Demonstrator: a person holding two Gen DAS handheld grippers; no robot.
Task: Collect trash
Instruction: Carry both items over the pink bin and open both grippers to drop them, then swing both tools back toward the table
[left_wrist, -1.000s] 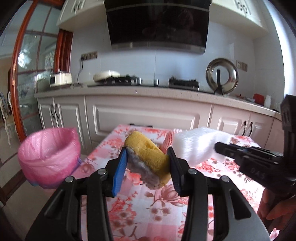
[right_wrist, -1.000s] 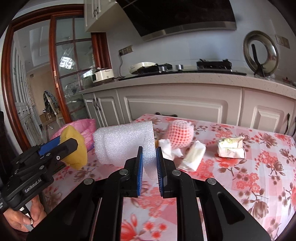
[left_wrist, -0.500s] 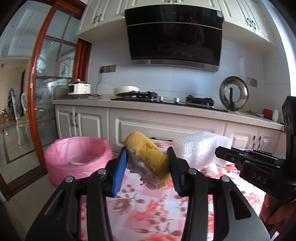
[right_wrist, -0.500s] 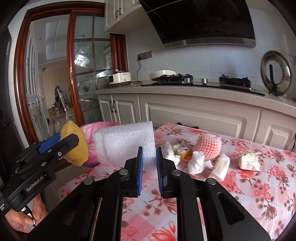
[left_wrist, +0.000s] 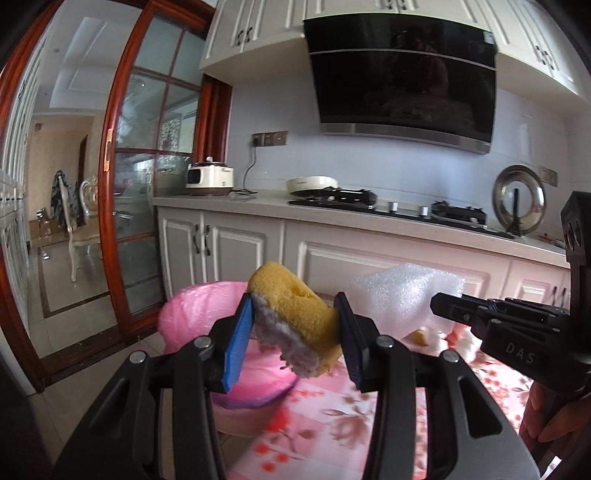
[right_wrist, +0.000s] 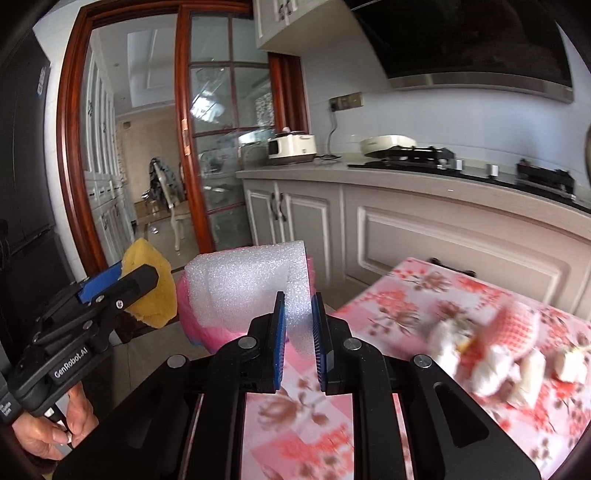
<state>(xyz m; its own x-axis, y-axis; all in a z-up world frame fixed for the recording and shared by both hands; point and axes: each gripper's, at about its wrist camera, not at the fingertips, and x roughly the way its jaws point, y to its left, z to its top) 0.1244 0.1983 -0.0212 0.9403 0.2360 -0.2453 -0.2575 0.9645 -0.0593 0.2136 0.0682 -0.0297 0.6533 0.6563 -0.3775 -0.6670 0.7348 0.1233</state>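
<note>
Trash in both sets of tongs: the left tongs (left_wrist: 293, 332) are clamped on a worn yellow sponge (left_wrist: 295, 317), and the right tongs (right_wrist: 298, 332) are pinched together on a curled sheet of white packing foam (right_wrist: 247, 280). Over the last second both loads have travelled off the flowered bench (right_wrist: 424, 295) toward a bin lined with a pink bag (left_wrist: 192, 317). A second ago the bin sat low at the far left of the left view; now it lies directly behind and below the sponge, and the foam covers most of it in the right view. Both pieces look nearly in place for dropping, though neither has been let go. More scraps, a pink net-wrapped lump (right_wrist: 517, 328) and crumpled white tissues (right_wrist: 491, 373), remain on the bench, so the collecting seems far from finished.
</note>
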